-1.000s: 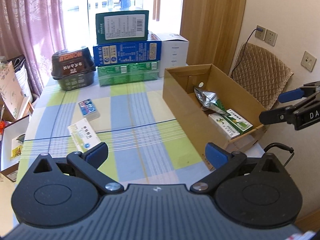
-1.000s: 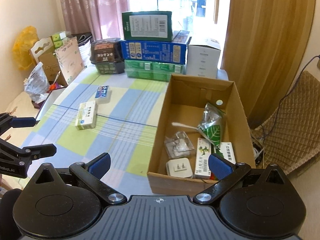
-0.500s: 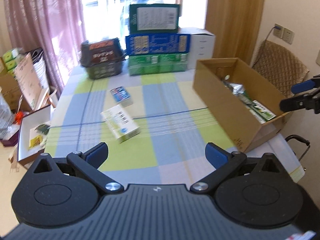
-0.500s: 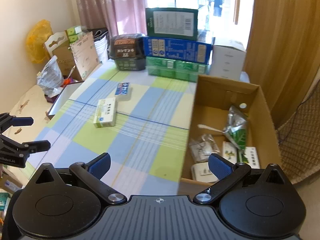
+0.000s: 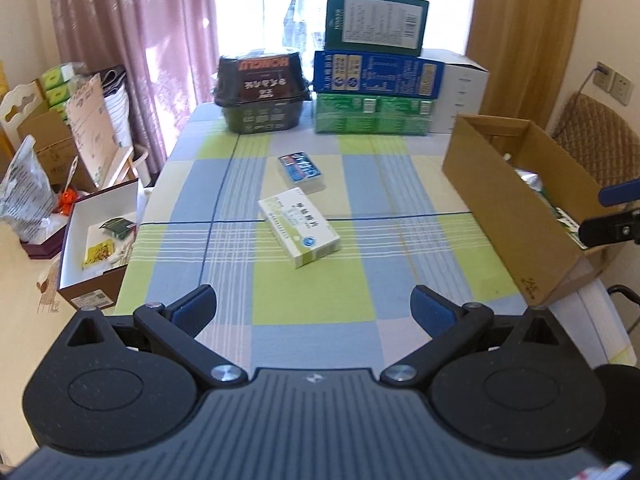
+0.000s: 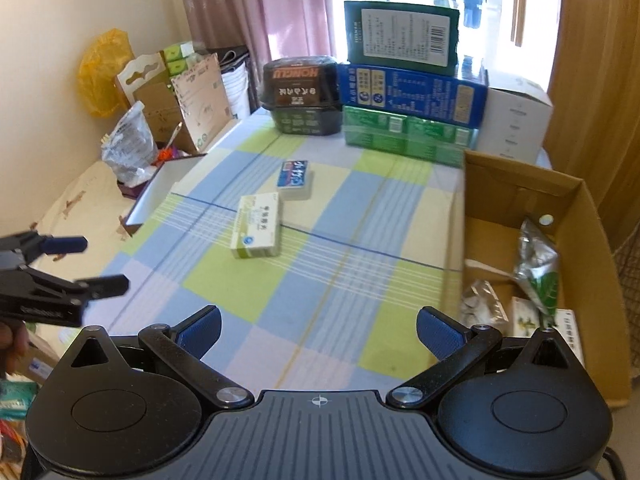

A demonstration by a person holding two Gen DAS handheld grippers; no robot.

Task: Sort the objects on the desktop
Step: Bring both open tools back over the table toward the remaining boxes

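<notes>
Sunlit curtains (image 5: 132, 40) and a bright window back a table covered by a checked cloth (image 5: 320, 300) of blue, green and pale yellow. At far left of the left wrist view, beside the table, an open white-lined box (image 5: 96, 248) holds small packets. At upper centre, a dark lidded food tub (image 5: 262, 92) stands against a stack of cartons: a green one (image 5: 372, 120) at the bottom, a blue one (image 5: 376, 74) above it, a dark green one (image 5: 376, 22) on top. On the cloth near frame centre lies a white-and-green medicine box (image 5: 300, 226), flat and angled, printed with dark characters and a small blue round logo; just behind it sits a smaller blue-topped pack (image 5: 301, 170), close but apart. At right stands an open cardboard box (image 5: 516, 216) already holding a foil pouch (image 6: 536, 264) and several small boxes. The left gripper (image 5: 314, 308) hovers low over the near edge of the cloth, blue-padded fingers spread wide and empty; the right gripper (image 6: 318, 330) is likewise spread and empty, beside the cardboard box.
</notes>
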